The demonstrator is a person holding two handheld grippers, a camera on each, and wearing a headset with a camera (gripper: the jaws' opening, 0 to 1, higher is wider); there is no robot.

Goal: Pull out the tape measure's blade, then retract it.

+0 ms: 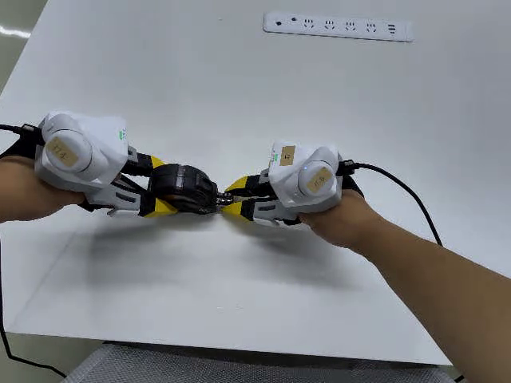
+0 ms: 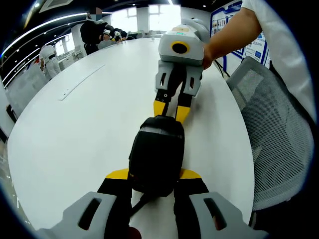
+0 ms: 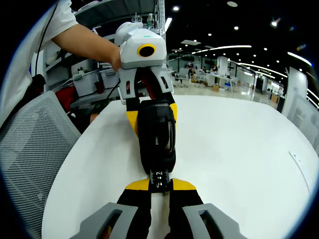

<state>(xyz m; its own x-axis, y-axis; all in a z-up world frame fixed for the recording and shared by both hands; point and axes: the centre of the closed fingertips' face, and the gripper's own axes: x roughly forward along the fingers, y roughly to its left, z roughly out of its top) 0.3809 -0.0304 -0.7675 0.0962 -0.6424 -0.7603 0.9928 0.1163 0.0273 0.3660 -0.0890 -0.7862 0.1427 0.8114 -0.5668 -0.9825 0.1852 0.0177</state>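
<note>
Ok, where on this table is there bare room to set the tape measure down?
Bare table lies between the power strip and the tape measure, and along the near edge. Crowded mid-table, where left tool and right tool meet.

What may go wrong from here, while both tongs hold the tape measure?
The right tongs pinch only the small blade hook, so it may slip out when pulling starts. The left tongs hold the tape measure only at the near end of its case, so it could twist or slide free.
</note>
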